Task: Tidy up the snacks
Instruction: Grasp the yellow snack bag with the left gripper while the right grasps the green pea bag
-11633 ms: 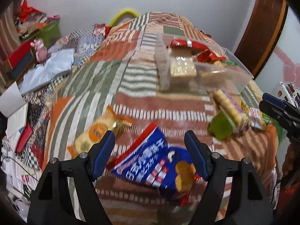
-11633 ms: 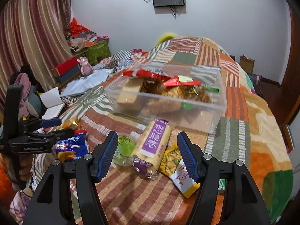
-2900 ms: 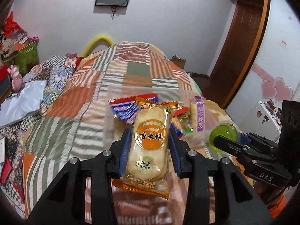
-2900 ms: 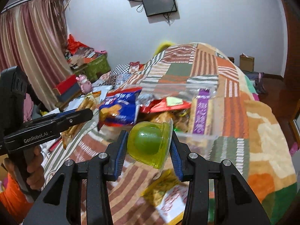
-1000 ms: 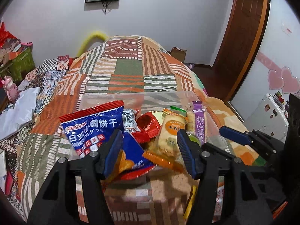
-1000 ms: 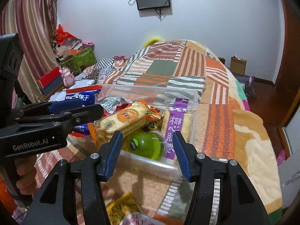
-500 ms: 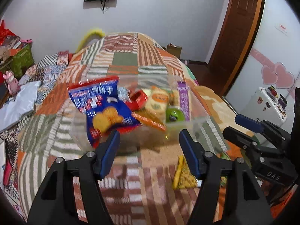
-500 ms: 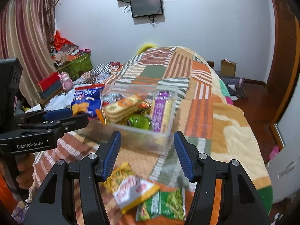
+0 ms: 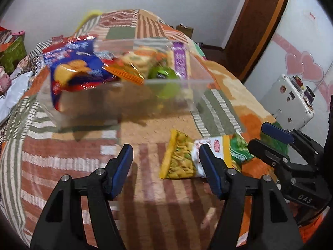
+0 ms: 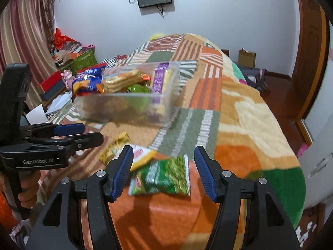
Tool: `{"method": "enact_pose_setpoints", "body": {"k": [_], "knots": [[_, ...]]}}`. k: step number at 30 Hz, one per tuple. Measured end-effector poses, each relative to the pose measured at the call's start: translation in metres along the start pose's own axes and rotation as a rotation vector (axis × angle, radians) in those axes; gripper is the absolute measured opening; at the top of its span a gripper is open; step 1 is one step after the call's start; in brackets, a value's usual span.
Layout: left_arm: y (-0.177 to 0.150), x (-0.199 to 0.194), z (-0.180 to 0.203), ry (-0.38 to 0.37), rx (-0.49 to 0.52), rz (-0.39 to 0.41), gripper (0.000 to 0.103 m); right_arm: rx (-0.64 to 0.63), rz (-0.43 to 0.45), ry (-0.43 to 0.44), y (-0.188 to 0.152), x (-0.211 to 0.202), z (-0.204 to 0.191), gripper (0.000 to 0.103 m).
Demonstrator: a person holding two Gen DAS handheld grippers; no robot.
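Partly blurred: snack bin (image 9: 124,108), green packet (image 10: 164,177).

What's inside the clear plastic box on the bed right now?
The clear box holds a blue biscuit bag, a rice cracker pack, a green jelly cup and a purple-labelled pack. Anything beneath them is covered.

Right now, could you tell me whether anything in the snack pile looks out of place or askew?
Yes. Two packets lie loose on the blanket, outside the clear bin: a yellow snack packet and a green snack packet, the yellow one overlapping the green. In the bin, the blue biscuit bag hangs askew over the rim. Both tongs are empty.
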State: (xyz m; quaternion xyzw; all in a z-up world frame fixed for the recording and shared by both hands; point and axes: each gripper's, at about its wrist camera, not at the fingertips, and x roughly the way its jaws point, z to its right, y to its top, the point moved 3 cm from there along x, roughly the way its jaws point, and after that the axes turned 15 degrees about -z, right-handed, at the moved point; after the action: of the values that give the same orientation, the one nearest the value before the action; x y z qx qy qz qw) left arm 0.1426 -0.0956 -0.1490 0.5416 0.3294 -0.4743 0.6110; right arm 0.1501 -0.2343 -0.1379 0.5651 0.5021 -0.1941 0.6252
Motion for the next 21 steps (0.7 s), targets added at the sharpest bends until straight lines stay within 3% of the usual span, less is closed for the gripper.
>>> {"method": "enact_pose_setpoints", "body": {"k": [3,7,10,13,16,21], "knots": [[-0.002,0.008,0.013,-0.013,0.024,-0.018,0.067,0.006,-0.002,-0.003,-0.007,-0.001,0.004,0.057],[-0.001,0.016,0.028,-0.008,0.06,-0.019,0.079,0.022,-0.011,0.005,-0.013,0.0,0.011,0.057],[0.002,0.025,0.033,-0.009,0.067,-0.041,0.08,0.031,-0.02,0.007,-0.017,0.004,0.015,0.057],[0.005,0.038,0.033,0.002,0.06,-0.071,0.08,0.038,-0.035,0.021,-0.018,0.011,0.019,0.057],[0.008,0.044,0.027,0.014,0.041,-0.072,0.087,0.034,-0.05,0.034,-0.018,0.017,0.018,0.058],[0.012,0.051,0.015,0.008,0.005,-0.092,0.087,0.027,-0.062,0.047,-0.015,0.027,0.017,0.057]]}}
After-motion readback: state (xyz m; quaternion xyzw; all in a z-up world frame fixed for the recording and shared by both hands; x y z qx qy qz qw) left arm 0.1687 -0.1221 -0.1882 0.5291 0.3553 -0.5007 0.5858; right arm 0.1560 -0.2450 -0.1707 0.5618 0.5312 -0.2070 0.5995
